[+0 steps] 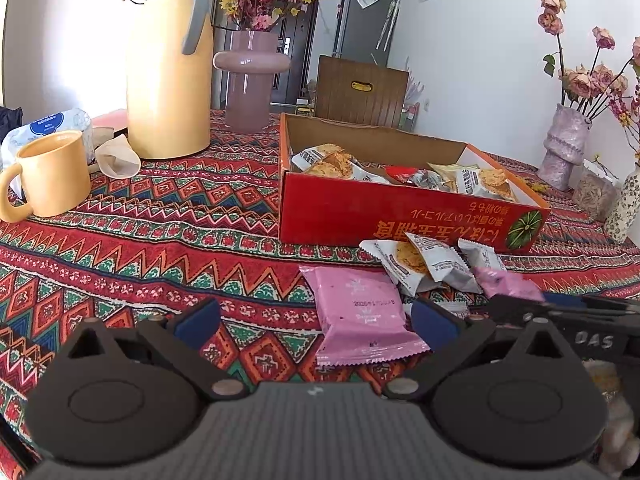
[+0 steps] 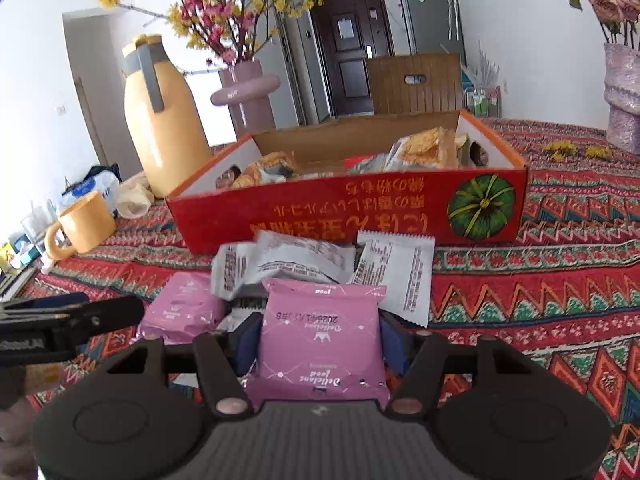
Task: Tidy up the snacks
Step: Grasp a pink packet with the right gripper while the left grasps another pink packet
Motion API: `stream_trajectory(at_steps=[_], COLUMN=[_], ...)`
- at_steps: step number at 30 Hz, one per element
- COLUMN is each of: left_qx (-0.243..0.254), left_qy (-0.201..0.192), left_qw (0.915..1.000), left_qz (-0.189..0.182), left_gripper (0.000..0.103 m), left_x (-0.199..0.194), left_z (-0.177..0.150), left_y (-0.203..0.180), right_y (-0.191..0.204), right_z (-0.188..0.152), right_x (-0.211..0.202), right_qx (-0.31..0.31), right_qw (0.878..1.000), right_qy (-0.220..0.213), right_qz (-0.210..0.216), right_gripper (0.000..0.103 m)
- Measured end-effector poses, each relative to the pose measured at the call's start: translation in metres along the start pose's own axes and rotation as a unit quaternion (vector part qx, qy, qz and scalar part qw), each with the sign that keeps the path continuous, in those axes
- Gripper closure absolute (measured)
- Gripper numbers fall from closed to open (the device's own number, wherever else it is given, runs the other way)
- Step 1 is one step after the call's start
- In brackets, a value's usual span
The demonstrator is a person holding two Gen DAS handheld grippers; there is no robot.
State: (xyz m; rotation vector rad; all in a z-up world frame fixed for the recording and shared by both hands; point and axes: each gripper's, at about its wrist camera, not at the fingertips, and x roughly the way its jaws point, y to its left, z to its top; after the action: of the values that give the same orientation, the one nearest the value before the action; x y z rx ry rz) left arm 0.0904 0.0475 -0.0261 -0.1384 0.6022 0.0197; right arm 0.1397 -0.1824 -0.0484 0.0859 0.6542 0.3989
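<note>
Two grippers are in your hands, over a tabletop (image 1: 140,240) with a red zigzag cloth. At the far left stands a round yellow mug (image 1: 52,176), and next to it a tall yellow jug with a grey handle (image 1: 168,76). Beside the jug is a pink vase of flowers (image 1: 250,80).

Your left gripper (image 1: 316,326) is wide apart, with nothing pressed between its blue pads. One flat pink snack packet (image 1: 360,312) lies on the cloth by its right finger.

Further right sits a long red cardboard box (image 1: 400,216), with some snack packets already inside it. Just in front of the box, a few white snack packets (image 2: 320,260) lie in a small pile.

Your right gripper (image 2: 316,338) has closed in on a second pink snack packet (image 2: 320,328). Its blue pads touch both sides of the packet, so it holds it, near the white pile.
</note>
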Motion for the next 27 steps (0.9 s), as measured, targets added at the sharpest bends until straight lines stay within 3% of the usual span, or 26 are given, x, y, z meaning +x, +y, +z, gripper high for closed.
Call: stream_trajectory(at_steps=[4, 11, 16, 23, 27], left_qx=[0.003, 0.018, 0.019, 0.017, 0.024], left_qy=[0.009, 0.029, 0.055, 0.093, 0.090], left_qw=[1.0000, 0.9994, 0.9982, 0.9945, 0.9938], left_qz=[0.002, 0.004, 0.014, 0.046, 0.060], left_gripper=[0.000, 0.000, 0.000, 0.000, 0.000], left_x=[0.006, 0.021, 0.042, 0.070, 0.073], left_z=[0.002, 0.010, 0.016, 0.015, 0.013], left_y=[-0.003, -0.014, -0.022, -0.026, -0.028], right_y=[-0.011, -0.048, -0.072, -0.077, -0.075], right_z=[0.001, 0.005, 0.007, 0.004, 0.002], right_x=[-0.011, -0.017, -0.015, -0.002, -0.002], right_qx=[0.004, 0.019, 0.034, 0.036, 0.033], right_qw=[1.000, 0.994, 0.991, 0.991, 0.992], right_qy=[-0.022, -0.051, -0.058, -0.049, -0.047], right_qz=[-0.013, -0.090, -0.120, -0.117, -0.111], right_gripper=[0.042, 0.042, 0.042, 0.042, 0.042])
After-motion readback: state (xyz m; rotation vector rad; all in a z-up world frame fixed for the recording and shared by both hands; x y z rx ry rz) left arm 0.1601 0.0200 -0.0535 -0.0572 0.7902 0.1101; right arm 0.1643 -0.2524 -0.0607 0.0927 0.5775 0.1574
